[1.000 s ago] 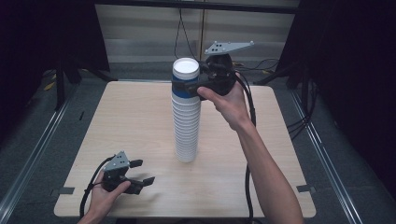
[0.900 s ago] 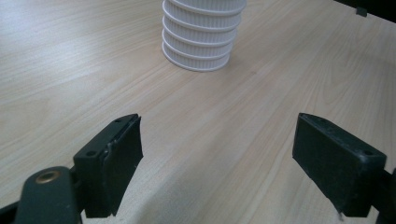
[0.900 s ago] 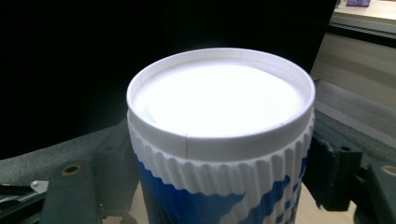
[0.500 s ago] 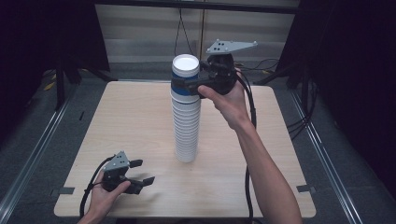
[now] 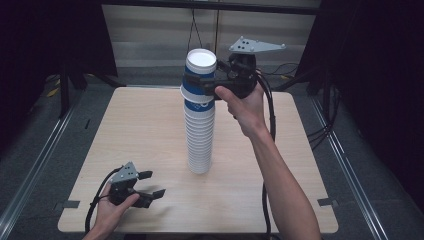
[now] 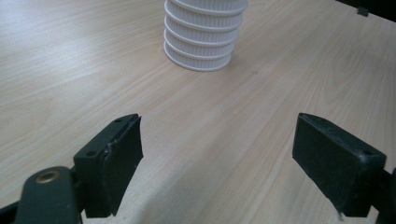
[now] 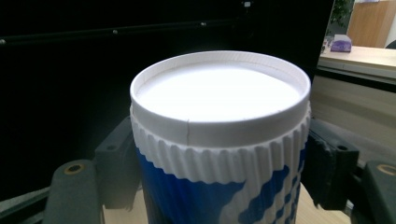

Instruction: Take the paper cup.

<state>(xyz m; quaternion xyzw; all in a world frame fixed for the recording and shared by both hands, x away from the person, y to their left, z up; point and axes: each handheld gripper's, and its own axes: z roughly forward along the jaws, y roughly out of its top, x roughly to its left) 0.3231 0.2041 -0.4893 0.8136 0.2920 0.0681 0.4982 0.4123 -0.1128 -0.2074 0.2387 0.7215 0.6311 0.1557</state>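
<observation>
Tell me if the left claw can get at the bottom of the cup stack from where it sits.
Probably yes. The left claw rests open on the table, aimed at the cup stack, with bare wood between them. The right claw grips the top cup only.

You see the pale wooden table (image 5: 150,130) evenly lit from above against a dark surround, its grain sharp in the left gripper view, while the white upturned base of the top ribbed paper cup (image 7: 219,95) glares nearly featureless and the background blurs.

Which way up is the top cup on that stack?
Upside down. The top cup shows its flat closed base uppermost, while the right gripper clamps its sides.
</observation>
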